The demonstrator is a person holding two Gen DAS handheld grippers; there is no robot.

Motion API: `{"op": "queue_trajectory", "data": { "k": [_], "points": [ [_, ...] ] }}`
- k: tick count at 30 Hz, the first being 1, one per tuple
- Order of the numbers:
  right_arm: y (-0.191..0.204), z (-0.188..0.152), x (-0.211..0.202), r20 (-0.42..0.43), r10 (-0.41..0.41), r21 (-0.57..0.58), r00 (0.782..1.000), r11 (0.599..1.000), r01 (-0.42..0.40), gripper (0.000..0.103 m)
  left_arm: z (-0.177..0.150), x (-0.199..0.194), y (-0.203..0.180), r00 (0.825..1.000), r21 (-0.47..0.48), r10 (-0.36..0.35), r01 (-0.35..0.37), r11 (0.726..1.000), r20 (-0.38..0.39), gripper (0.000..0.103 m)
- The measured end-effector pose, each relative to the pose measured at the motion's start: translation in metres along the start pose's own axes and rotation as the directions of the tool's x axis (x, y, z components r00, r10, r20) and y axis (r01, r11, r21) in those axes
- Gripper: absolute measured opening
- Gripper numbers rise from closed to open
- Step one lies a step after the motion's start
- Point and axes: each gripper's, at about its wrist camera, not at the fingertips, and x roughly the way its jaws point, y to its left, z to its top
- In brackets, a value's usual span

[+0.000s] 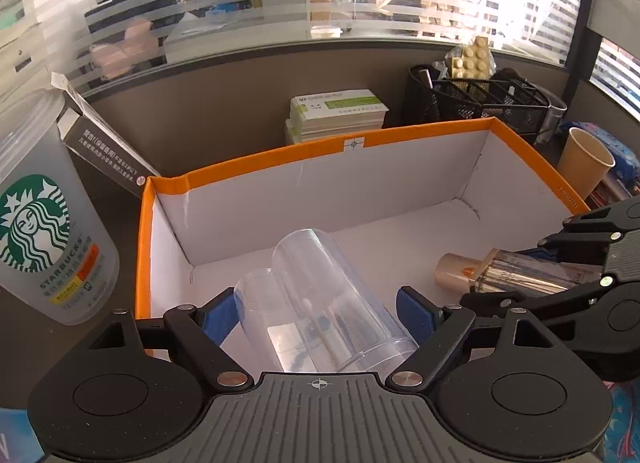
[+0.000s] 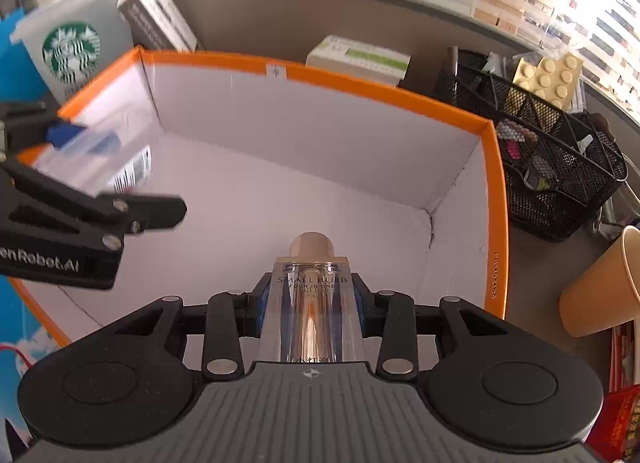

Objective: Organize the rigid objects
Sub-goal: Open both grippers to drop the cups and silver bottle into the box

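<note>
An orange-rimmed white cardboard box lies open in front of both grippers. My left gripper is over its near left part, shut on a clear plastic tube that points into the box; a second clear cylinder lies against it. The tube shows blurred in the right wrist view. My right gripper is shut on a clear bottle with a gold cap, held over the box's right part. The bottle also shows in the left wrist view.
A frosted Starbucks cup and a dark carton stand left of the box. Behind it are stacked green-and-white boxes and a black mesh organizer. A paper cup stands at the right.
</note>
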Motion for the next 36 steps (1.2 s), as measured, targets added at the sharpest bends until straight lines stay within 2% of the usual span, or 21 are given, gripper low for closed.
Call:
{"op": "queue_trajectory", "data": {
  "k": [4,5,6,18,20,27,30,32,34,36],
  "points": [
    [0.003,0.003,-0.001,-0.012,-0.022,-0.020,1.000,1.000,0.021,0.035,0.000,0.000,-0.001,1.000,0.001,0.013,-0.013,1.000,-0.015,0.087],
    [0.003,0.003,-0.002,-0.014,-0.027,-0.019,1.000,0.999,0.027,0.039,0.000,0.000,-0.002,1.000,0.004,0.018,-0.018,1.000,-0.017,0.087],
    [0.003,0.004,-0.002,-0.014,-0.048,-0.026,0.999,0.999,0.047,0.039,-0.001,0.001,-0.003,1.000,0.007,0.021,-0.021,1.000,-0.020,0.087],
    [0.003,0.005,-0.007,0.007,-0.070,-0.022,0.998,0.997,0.070,0.039,-0.004,-0.001,-0.007,0.997,0.015,0.065,-0.065,0.998,-0.033,0.088],
    [0.003,0.005,-0.011,0.022,-0.076,-0.018,0.997,0.997,0.076,0.039,-0.003,-0.005,-0.009,0.997,0.020,0.068,-0.067,0.998,-0.022,0.089],
    [0.006,0.006,-0.034,0.081,-0.109,-0.018,0.991,0.994,0.111,0.041,0.000,-0.038,-0.014,0.994,0.031,0.097,-0.099,0.995,0.055,0.101],
    [0.006,0.004,-0.048,0.116,-0.116,-0.003,0.987,0.993,0.117,0.047,-0.001,-0.055,-0.017,0.990,0.042,0.113,-0.117,0.992,0.082,0.101],
    [0.007,0.003,-0.060,0.143,-0.127,0.006,0.982,0.992,0.127,0.058,-0.002,-0.068,-0.018,0.987,0.043,0.125,-0.130,0.991,0.101,0.102],
    [0.008,0.002,-0.074,0.176,-0.138,0.012,0.975,0.990,0.138,0.064,-0.003,-0.080,-0.019,0.984,0.040,0.130,-0.136,0.990,0.124,0.103],
    [0.009,-0.001,-0.089,0.206,-0.144,0.015,0.968,0.989,0.144,0.067,-0.005,-0.094,-0.021,0.980,0.042,0.133,-0.141,0.989,0.147,0.103]
  ]
}}
